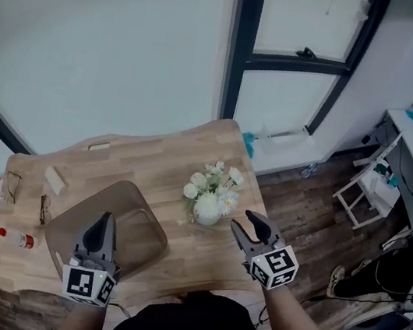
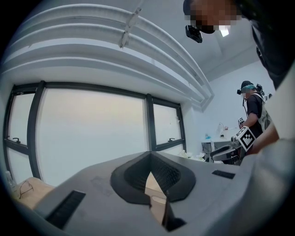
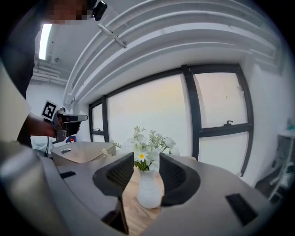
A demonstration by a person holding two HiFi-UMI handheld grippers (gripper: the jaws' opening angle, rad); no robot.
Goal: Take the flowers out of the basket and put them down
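Since the white flowers in their white vase (image 1: 211,195) stand on the pale wooden table (image 1: 152,160) beside the shallow brown basket (image 1: 144,224), we judge them already set down. Our right gripper (image 1: 241,221) hangs near them with fingers partly open and empty; our left gripper (image 1: 104,223) has its fingers closed on nothing.

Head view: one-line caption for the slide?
Vase of flowers on the table beside the basket; right tool open near it, left tool shut over the basket.

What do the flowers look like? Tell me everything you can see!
The flowers are a small bunch of white blooms, one with a yellow middle, and green leaves. They stand upright in a plain white vase on the wooden table, out of the brown basket beside them. Only the table touches the vase.
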